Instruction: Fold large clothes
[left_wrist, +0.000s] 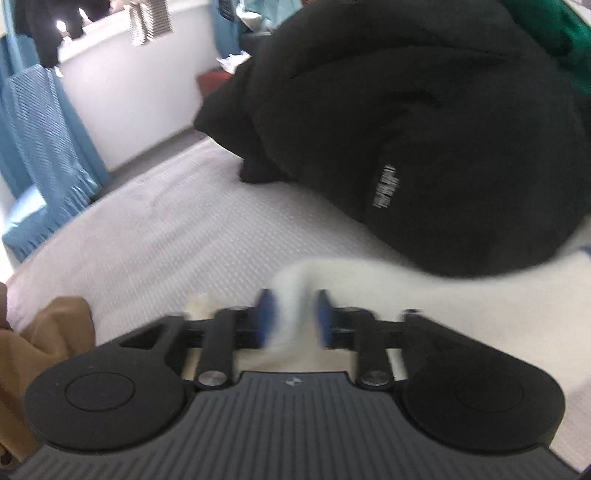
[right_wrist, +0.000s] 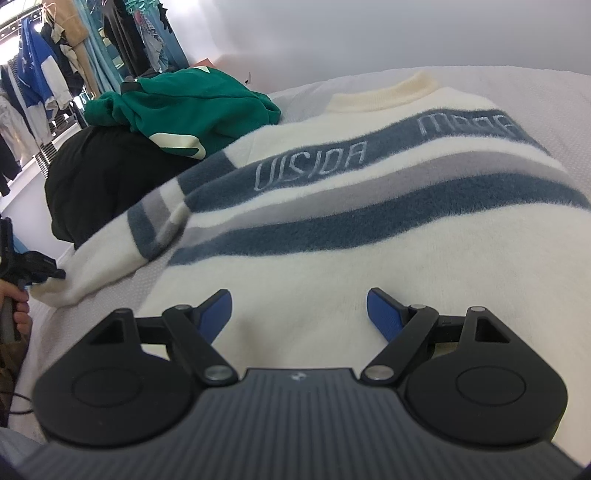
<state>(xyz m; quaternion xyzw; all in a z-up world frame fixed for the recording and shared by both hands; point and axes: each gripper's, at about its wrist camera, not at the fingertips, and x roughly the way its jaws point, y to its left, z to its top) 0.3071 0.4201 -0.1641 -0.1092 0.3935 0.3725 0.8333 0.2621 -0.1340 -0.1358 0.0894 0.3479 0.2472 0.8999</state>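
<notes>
Jaws of my left gripper (left_wrist: 291, 317) pinch sweater (right_wrist: 332, 229) sleeve cuff for folding inward; right gripper (right_wrist: 299, 314) jaws wide, empty, poised over body. Sweater flat on bed (left_wrist: 166, 229).

Counting it off: one cream sweater (right_wrist: 332, 236) with blue and grey stripes, spread on one white bedcover (left_wrist: 177, 236). Two more garments heaped beside it, one black (left_wrist: 424, 122), one green (right_wrist: 192, 107) on top of the black. That's three on the bed. One tan cloth (left_wrist: 40, 339) at the left edge. One light-blue fringed throw (left_wrist: 40, 147) hanging off to the side. Two grippers, left (left_wrist: 291, 317) and right (right_wrist: 299, 314), each with two blue pads. Hanging clothes on the far rack (right_wrist: 55, 74): several, too bunched to count.
</notes>
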